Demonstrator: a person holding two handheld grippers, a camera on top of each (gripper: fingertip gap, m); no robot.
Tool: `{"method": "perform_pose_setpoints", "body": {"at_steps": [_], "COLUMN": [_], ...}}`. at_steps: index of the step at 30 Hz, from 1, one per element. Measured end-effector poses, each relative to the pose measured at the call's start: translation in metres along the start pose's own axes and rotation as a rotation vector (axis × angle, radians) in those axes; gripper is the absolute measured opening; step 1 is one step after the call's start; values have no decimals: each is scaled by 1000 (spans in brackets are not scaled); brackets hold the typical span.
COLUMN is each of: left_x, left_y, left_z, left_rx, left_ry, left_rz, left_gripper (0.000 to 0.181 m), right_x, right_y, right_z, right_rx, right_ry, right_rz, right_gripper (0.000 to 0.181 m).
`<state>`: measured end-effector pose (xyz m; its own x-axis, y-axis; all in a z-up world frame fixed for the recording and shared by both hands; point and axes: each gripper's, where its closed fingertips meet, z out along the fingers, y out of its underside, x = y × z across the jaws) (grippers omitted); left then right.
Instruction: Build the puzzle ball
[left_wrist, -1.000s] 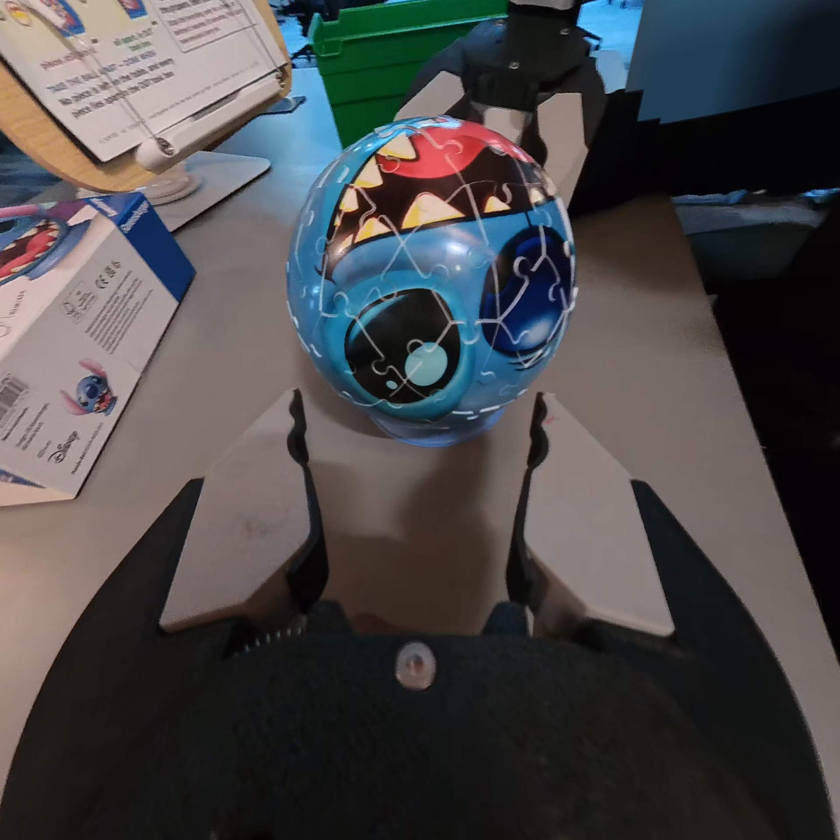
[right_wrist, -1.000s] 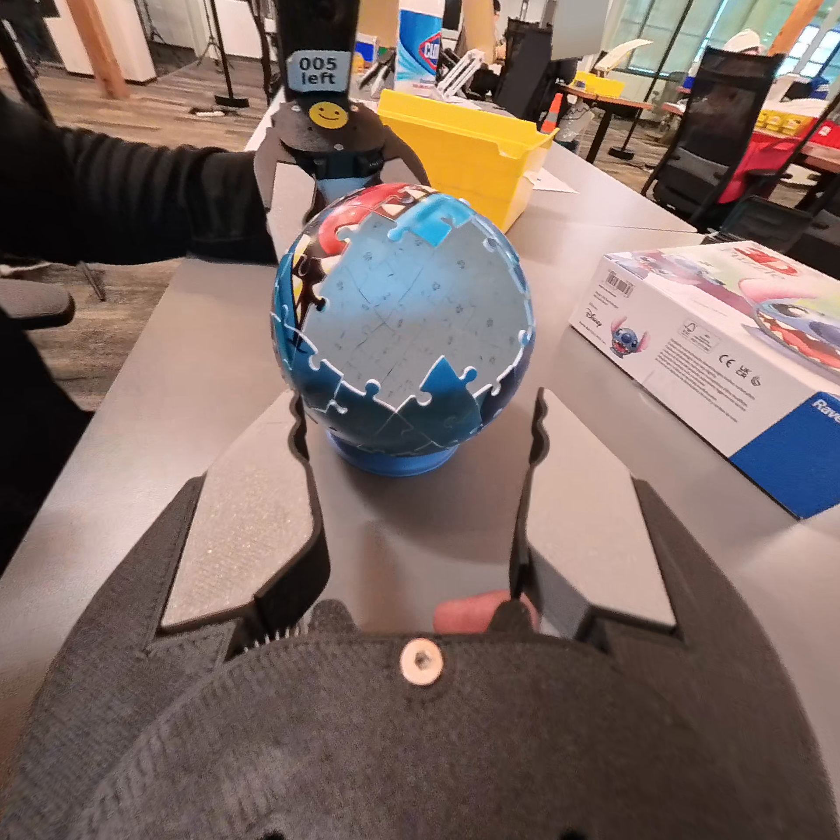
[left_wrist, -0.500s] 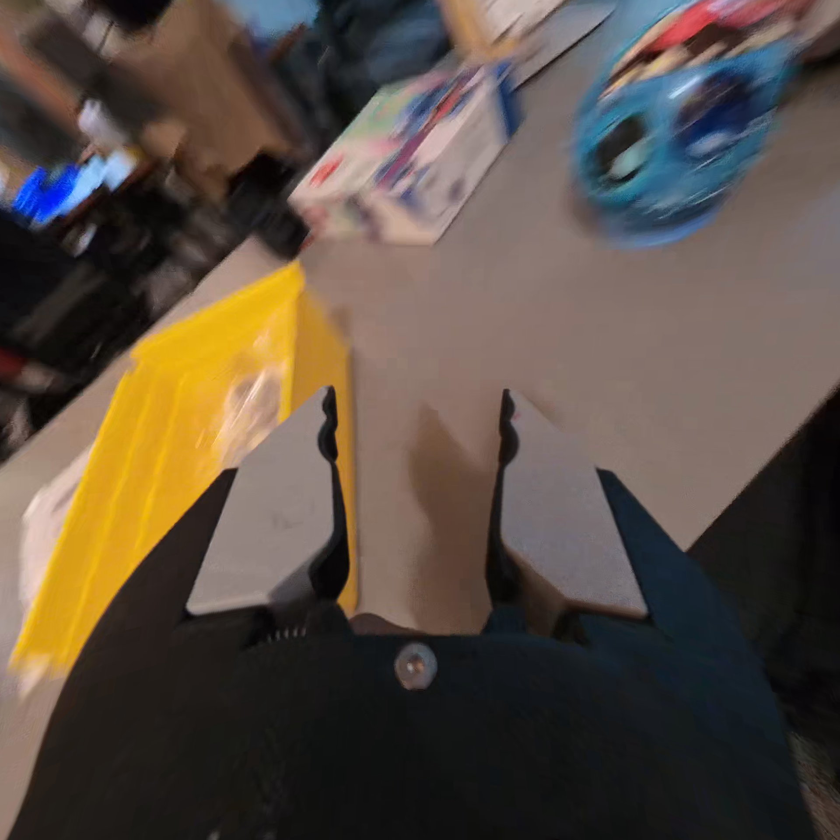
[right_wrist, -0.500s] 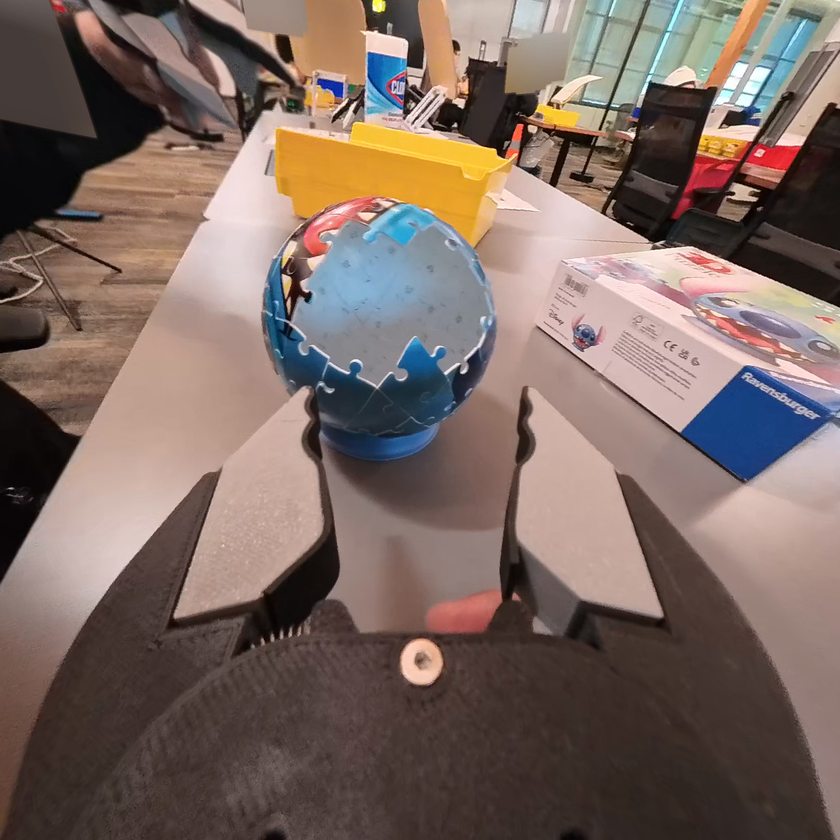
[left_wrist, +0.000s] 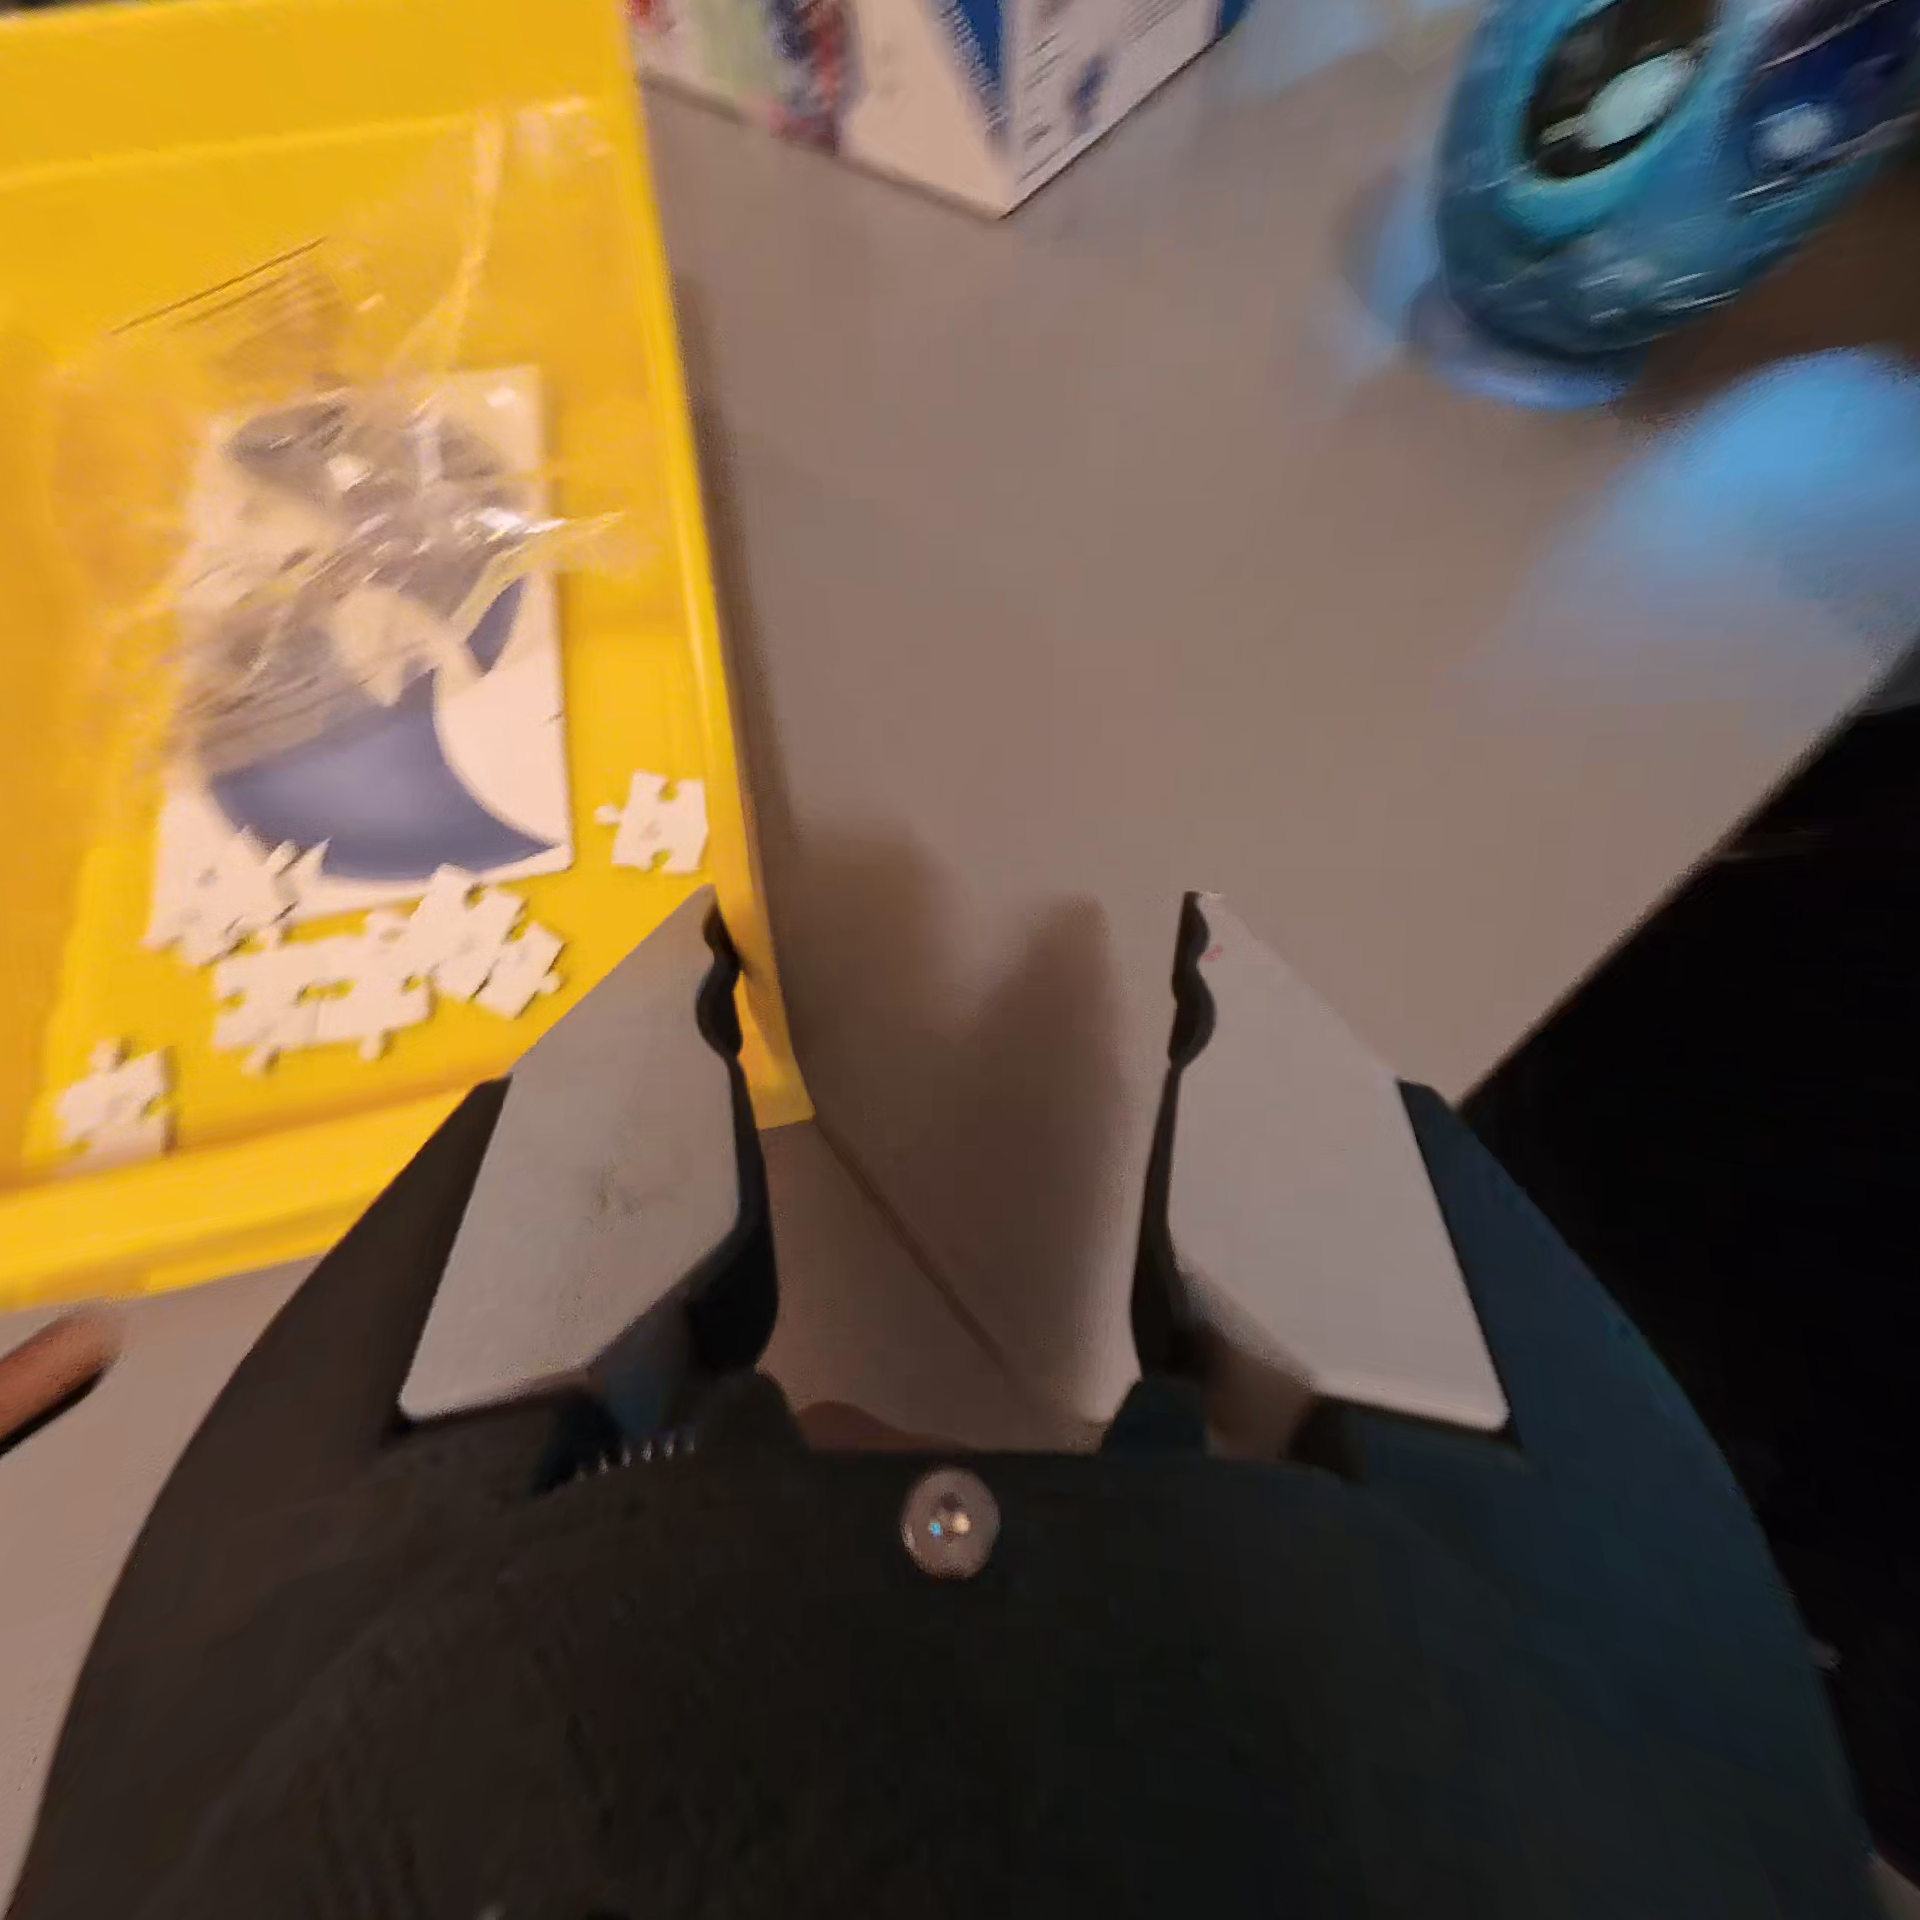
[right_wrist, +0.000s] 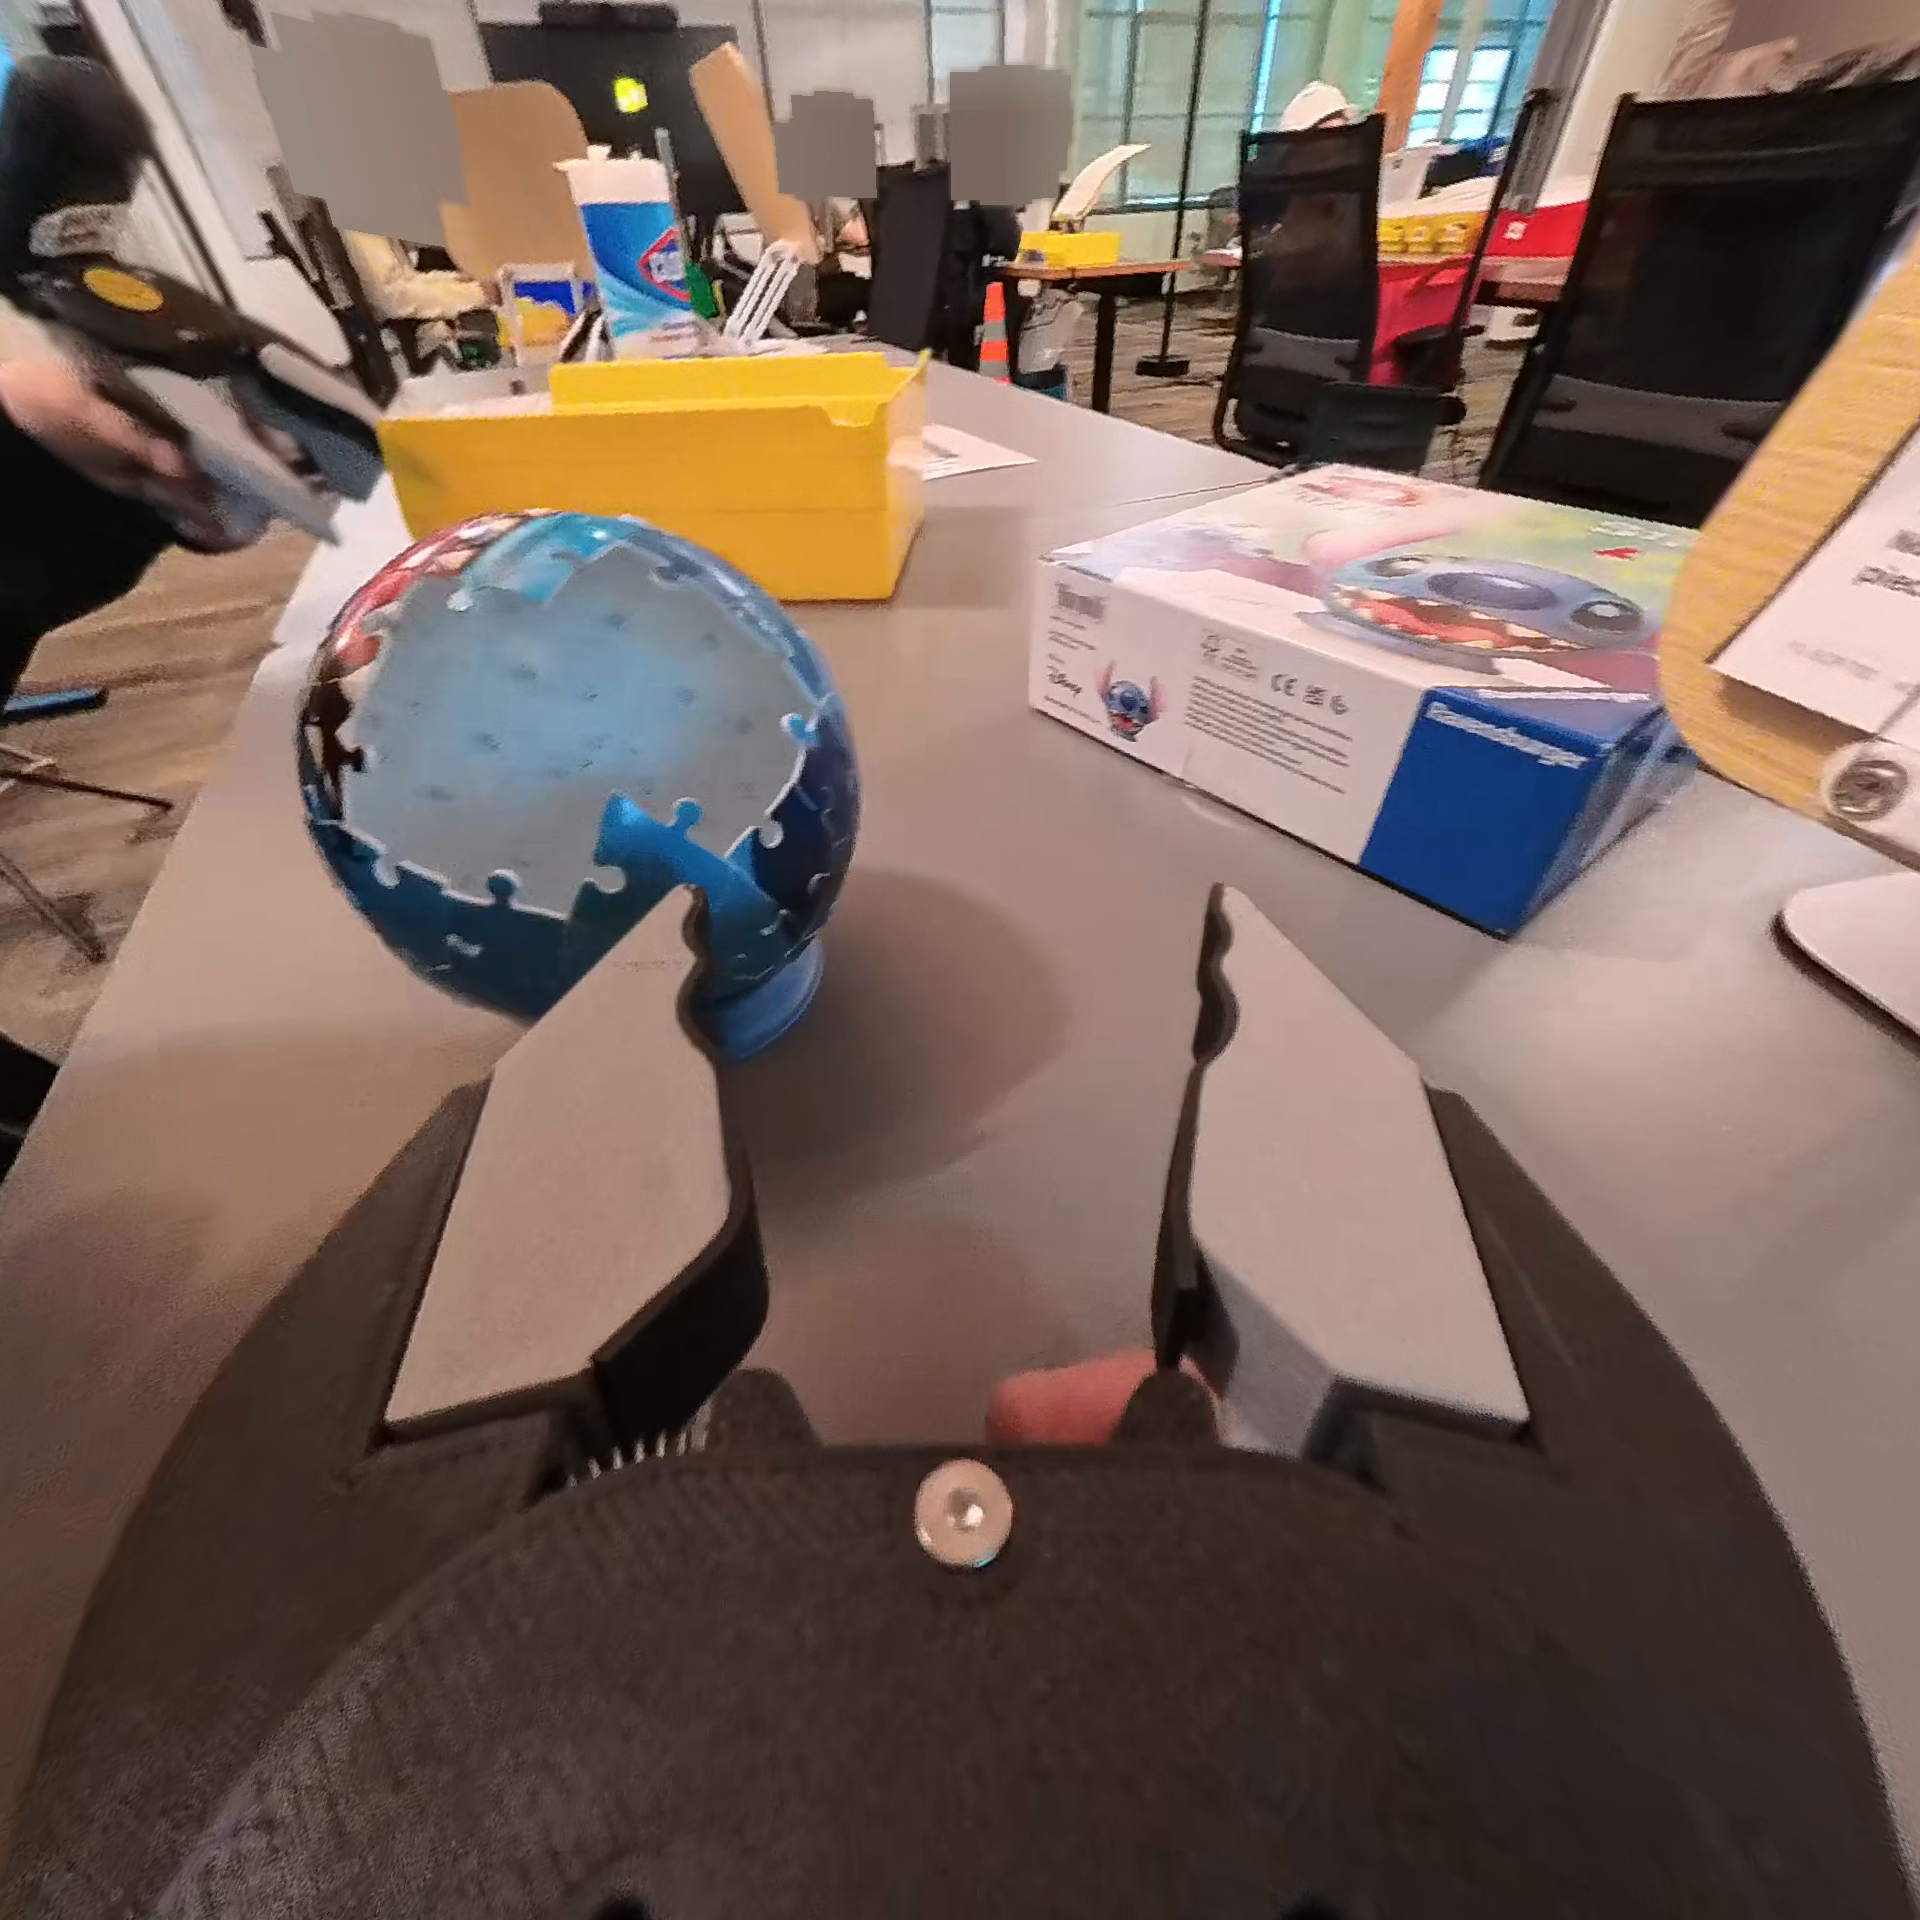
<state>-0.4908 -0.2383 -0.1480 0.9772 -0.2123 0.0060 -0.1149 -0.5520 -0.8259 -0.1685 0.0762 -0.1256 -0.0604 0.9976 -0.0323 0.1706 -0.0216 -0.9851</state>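
The blue puzzle ball (right_wrist: 561, 758) stands on a blue ring base (right_wrist: 764, 1003) on the grey table, with a large gap showing its pale inside. It appears blurred at the top right of the left wrist view (left_wrist: 1662, 177). My right gripper (right_wrist: 951, 940) is open and empty, just right of and in front of the ball. My left gripper (left_wrist: 951, 935) is open and empty, at the near corner of a yellow bin (left_wrist: 665, 343) that holds several loose white puzzle pieces (left_wrist: 364, 987) and a plastic bag over a sheet (left_wrist: 364, 623). It also shows far left in the right wrist view (right_wrist: 270, 457).
The puzzle box (right_wrist: 1351, 665) lies right of the ball and also shows in the left wrist view (left_wrist: 935, 94). A wooden stand with a sheet (right_wrist: 1808, 582) is at the far right. The yellow bin (right_wrist: 665, 478) sits behind the ball. The table edge (left_wrist: 1558, 997) runs close on the right. My hands' fingertips stand some 45 cm from each other.
My left gripper has swung away from the ball over to the yellow bin. My right gripper has drawn back and shifted right, so the ball now sits to its left.
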Motion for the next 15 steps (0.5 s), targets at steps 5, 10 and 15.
{"method": "perform_pose_setpoints", "body": {"at_steps": [5, 10, 15], "left_x": [15, -87, -128], "left_y": [-24, -23, -22], "left_z": [-17, -61, -58], "left_rx": [82, 27, -16], "left_ry": [72, -330, -365], "left_rz": [76, -6, -103], "left_gripper": [80, 71, 63], "right_x": [14, 15, 20], "right_y": [-1, -1, -4], "right_z": [0, 0, -2], "right_rx": [6, 10, 33], "right_ry": [63, 52, 54], "right_rz": [9, 19, 57], "right_gripper": [86, 74, 66]}}
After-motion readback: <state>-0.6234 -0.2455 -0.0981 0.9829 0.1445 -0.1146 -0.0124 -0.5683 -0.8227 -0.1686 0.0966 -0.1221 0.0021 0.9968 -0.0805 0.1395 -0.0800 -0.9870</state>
